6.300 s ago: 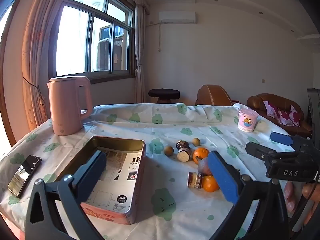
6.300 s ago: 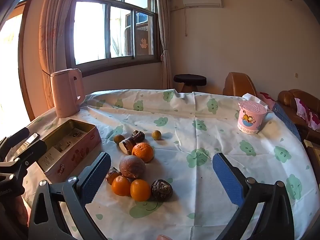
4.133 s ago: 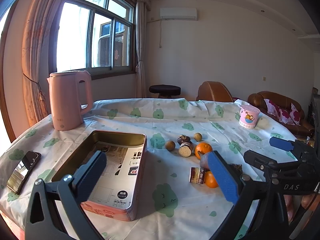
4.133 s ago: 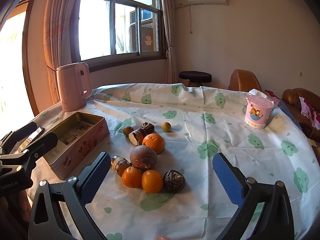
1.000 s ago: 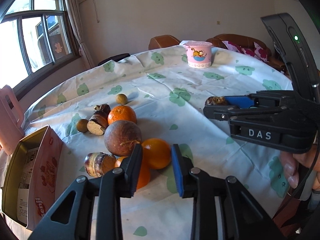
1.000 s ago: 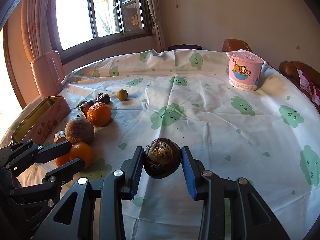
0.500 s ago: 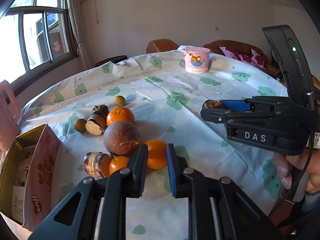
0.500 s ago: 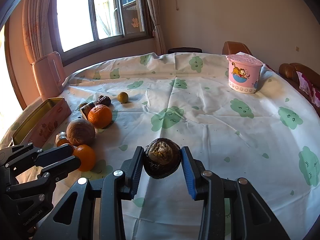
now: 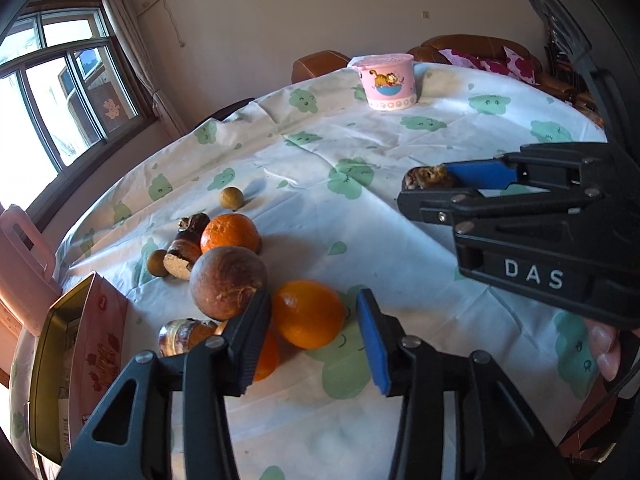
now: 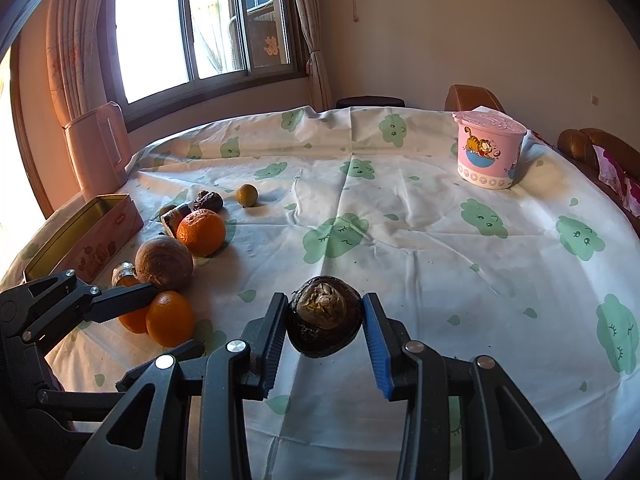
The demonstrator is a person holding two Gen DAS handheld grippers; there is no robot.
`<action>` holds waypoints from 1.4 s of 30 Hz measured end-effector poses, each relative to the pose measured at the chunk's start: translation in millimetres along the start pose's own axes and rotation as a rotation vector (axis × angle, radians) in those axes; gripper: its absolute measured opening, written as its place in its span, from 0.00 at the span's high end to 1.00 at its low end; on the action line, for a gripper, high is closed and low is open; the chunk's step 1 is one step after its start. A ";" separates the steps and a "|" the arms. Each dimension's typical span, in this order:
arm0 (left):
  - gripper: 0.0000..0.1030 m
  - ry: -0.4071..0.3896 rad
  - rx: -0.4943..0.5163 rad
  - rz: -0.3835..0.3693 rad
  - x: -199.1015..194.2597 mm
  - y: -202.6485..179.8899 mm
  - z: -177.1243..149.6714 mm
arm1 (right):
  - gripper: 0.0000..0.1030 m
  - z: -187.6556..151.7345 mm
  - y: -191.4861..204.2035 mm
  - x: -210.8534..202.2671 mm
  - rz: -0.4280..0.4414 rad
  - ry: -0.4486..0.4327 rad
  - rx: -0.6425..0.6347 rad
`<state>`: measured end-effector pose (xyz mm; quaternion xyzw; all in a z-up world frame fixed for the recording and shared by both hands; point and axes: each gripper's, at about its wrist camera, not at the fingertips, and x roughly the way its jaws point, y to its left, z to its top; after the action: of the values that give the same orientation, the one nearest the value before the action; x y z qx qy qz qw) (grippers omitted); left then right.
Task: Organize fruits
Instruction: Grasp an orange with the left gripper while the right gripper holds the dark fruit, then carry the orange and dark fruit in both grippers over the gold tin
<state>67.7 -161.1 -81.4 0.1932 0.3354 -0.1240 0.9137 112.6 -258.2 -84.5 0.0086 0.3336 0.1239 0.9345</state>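
Right wrist view: we are clamping the right gripper point(image 10: 324, 330) on a dark wrinkled fruit point(image 10: 325, 326) above the tablecloth point(image 10: 400, 232). Our left gripper point(image 9: 310, 328) has just been opening its jaws, now parting around an orange point(image 9: 308, 314). Nothing is lying in the tin point(image 9: 52, 364) yet; we are judging the sorting barely begun.

White tablecloth point(image 10: 400, 240), green clouds; possibly brown fruit point(image 10: 324, 322).

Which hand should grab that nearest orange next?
Left. The left gripper has just opened around the nearest orange, while the right gripper is shut on a dark wrinkled fruit.
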 end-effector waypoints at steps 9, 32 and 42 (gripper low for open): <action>0.63 -0.037 -0.094 -0.079 -7.7 19.8 -6.9 | 0.61 -0.8 1.0 -1.8 -0.003 -0.011 -0.006; 0.63 -0.226 -0.220 -0.089 -35.5 43.9 -10.3 | 0.61 -5.6 12.7 -25.1 0.000 -0.155 -0.074; 0.63 -0.265 -0.249 -0.081 -41.6 48.7 -13.4 | 0.61 -8.2 15.6 -32.3 -0.005 -0.202 -0.092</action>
<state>46.5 -107.6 -50.2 0.0469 0.2321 -0.1426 0.9610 79.8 -251.3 -69.3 -0.0225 0.2319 0.1352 0.9630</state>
